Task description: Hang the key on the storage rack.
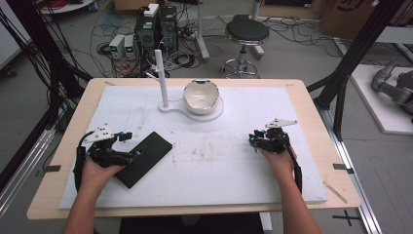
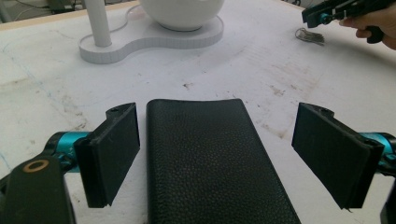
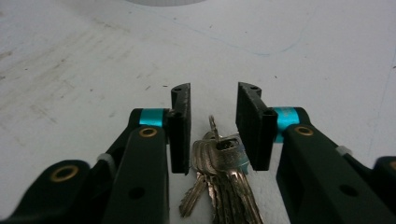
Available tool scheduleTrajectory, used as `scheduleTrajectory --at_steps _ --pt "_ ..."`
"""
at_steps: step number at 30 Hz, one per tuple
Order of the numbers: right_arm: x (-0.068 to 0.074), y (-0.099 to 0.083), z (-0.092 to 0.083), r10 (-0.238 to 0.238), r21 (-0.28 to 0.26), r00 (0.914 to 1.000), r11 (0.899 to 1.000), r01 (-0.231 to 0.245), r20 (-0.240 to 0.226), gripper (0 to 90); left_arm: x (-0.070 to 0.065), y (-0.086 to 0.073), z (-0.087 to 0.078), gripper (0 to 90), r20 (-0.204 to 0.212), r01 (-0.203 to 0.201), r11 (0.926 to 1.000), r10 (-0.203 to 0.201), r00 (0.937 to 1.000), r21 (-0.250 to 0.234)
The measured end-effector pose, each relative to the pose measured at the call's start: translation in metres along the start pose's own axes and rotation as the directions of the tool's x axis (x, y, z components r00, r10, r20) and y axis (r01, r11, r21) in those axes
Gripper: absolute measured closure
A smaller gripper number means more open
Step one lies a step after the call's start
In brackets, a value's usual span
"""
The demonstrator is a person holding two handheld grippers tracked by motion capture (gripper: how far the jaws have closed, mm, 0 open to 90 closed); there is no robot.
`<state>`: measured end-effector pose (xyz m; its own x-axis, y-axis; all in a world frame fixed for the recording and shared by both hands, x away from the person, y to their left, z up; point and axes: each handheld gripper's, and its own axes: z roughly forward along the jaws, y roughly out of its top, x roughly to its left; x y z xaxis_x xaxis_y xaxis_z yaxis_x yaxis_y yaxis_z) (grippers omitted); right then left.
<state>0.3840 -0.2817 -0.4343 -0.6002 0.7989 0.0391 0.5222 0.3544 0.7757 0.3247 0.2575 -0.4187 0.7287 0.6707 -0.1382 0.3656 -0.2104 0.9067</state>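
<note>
Worktop white, scuffed; cables behind. We see left gripper fingers wide astride wallet, right gripper fingers narrowly apart around keys.

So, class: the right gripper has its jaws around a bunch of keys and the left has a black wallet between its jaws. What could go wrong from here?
1. The keys fan out loosely between the right gripper jaws, so a pinch may catch only one and the rest could swing.
2. The wallet lies flat; the open left gripper might scrape the table or push it away.
</note>
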Motion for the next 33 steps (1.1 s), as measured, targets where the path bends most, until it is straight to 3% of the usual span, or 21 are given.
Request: scheduleTrajectory --at_steps 8,12,15,17,23,33 --pt "-0.004 -0.003 0.008 0.033 0.029 0.9994 0.999 -0.033 -0.006 75.1 0.001 -0.001 -0.002 15.2 -0.006 0.004 1.0 -0.004 1.0 0.002" --pt "-0.006 -0.003 0.01 0.041 0.034 0.9991 0.999 -0.04 -0.013 88.6 0.0 -0.001 -0.001 15.2 0.003 0.001 1.0 -0.001 1.0 0.001" --pt "-0.008 -0.004 0.01 0.087 0.031 0.9955 0.996 -0.086 -0.037 89.6 0.0 -0.001 -0.001 15.1 0.002 -0.005 1.0 0.005 1.0 0.007" --pt "-0.008 -0.004 0.01 0.086 0.029 0.9955 0.996 -0.085 -0.039 89.8 0.0 -0.001 -0.001 15.2 0.002 -0.005 1.0 0.005 1.0 0.007" --pt "-0.002 0.009 -0.011 0.062 -0.046 0.9952 0.997 -0.065 -0.076 90.0 0.001 -0.001 -0.002 15.2 0.0 0.004 1.0 -0.004 1.0 -0.001" --pt "0.018 0.052 -0.049 -0.032 -0.13 0.9962 0.991 0.021 -0.081 90.0 -0.003 0.005 -0.005 15.1 0.006 -0.013 0.9998 0.013 0.9999 -0.015"
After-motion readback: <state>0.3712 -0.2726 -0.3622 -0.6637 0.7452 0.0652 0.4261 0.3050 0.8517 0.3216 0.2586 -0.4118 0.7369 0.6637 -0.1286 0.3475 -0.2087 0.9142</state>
